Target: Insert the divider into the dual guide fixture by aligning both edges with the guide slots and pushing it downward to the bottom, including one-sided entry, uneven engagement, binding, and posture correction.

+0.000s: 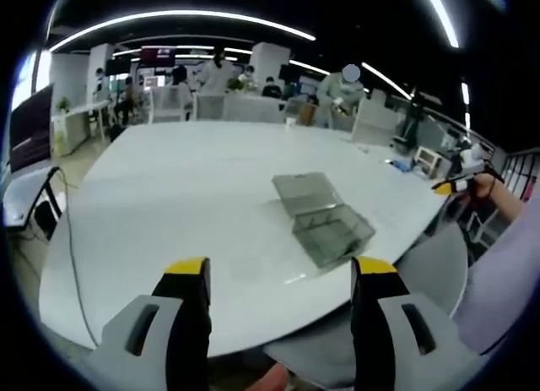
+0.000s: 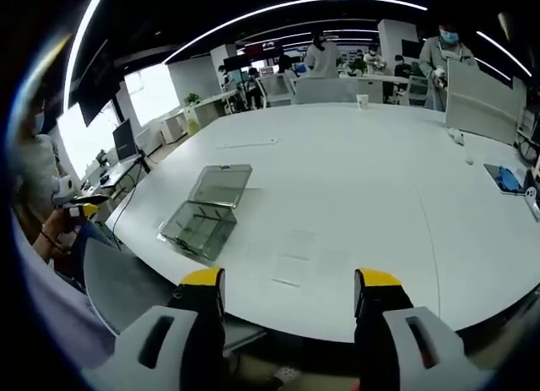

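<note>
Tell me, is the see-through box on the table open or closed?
Open. The clear box lies on the white table with its lid flipped back flat beside the tray, in both views.

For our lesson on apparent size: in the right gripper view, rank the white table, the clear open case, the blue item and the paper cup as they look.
1. white table
2. clear open case
3. blue item
4. paper cup

The cup stands farthest away, so its last place is unsure.

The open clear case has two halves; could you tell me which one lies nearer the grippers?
The darker, deeper half, by the near edge of the white table. The flatter, paler half lies just beyond it.
</note>
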{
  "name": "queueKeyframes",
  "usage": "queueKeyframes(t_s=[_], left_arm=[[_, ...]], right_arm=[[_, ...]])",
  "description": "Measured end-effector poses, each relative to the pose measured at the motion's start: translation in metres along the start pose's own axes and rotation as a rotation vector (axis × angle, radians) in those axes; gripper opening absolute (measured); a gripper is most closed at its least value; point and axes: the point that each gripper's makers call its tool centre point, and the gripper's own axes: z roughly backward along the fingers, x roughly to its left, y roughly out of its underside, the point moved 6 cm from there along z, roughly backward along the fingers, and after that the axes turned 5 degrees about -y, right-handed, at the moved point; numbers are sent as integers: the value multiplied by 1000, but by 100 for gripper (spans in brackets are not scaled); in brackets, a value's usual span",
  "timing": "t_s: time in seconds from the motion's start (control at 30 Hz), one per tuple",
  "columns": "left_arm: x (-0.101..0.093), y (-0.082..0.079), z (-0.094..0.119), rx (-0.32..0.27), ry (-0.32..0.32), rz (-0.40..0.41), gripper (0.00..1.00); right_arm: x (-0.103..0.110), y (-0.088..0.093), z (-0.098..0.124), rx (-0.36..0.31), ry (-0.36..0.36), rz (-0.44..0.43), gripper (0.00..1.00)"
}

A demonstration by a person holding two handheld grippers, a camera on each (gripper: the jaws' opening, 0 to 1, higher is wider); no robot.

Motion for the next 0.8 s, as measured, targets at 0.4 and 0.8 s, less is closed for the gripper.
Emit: queueKeyframes(t_s=[0.4,0.8], left_arm=[[-6,-7,8,-39,46,-10,63],[-18,-25,21,-138,126,-44,53]], right_arm=[[24,4,11,-18,16,5,53],[43,-8,20,-101,83,25,42]])
